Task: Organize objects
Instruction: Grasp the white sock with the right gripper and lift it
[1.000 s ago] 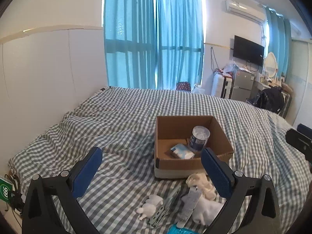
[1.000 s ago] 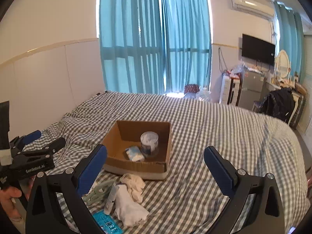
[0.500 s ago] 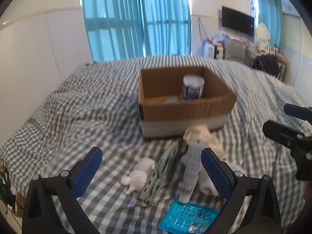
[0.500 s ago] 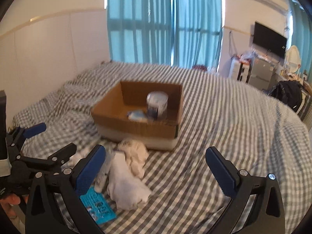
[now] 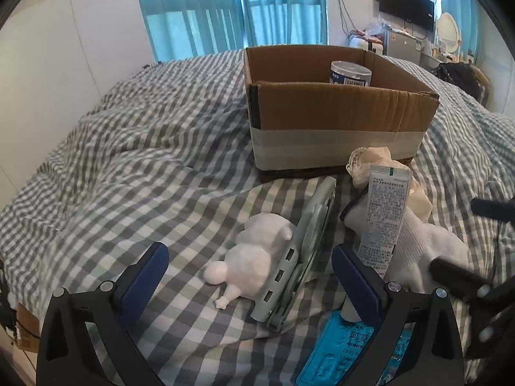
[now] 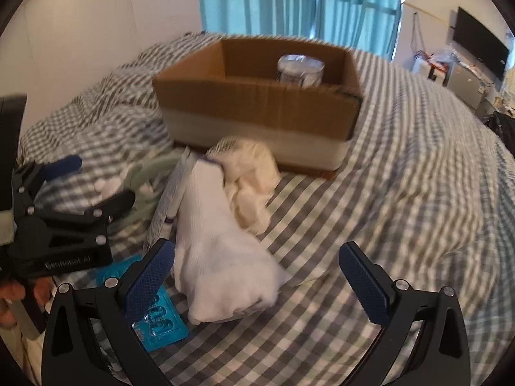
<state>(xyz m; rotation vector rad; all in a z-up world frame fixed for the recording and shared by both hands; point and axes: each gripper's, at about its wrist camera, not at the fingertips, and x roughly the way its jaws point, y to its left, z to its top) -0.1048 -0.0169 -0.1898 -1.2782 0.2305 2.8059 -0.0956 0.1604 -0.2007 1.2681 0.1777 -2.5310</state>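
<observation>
A cardboard box [image 5: 338, 119] stands on the checked bed with a blue-labelled can [image 5: 350, 74] inside. In front of it lie a white figurine [image 5: 254, 257], a pale green hinged case [image 5: 305, 251], a white tube [image 5: 384, 222], a white sock [image 6: 219, 257], cream cloth [image 6: 251, 177] and a blue blister pack [image 6: 157, 318]. My left gripper [image 5: 251, 276] is open, low over the figurine and the green case. My right gripper [image 6: 257, 276] is open, just above the white sock. The box [image 6: 257, 109] and can [image 6: 301, 70] also show in the right wrist view.
The bed's checked cover [image 5: 145, 160] is rumpled on the left. A white wall panel [image 5: 80, 48] runs along the left. Blue curtains [image 5: 231, 9], a TV [image 5: 405, 3] and cluttered furniture [image 5: 402, 41] stand beyond the bed.
Both grippers have dropped and moved forward towards the pile in front of the box. The objects now appear much closer. Both stay open.
</observation>
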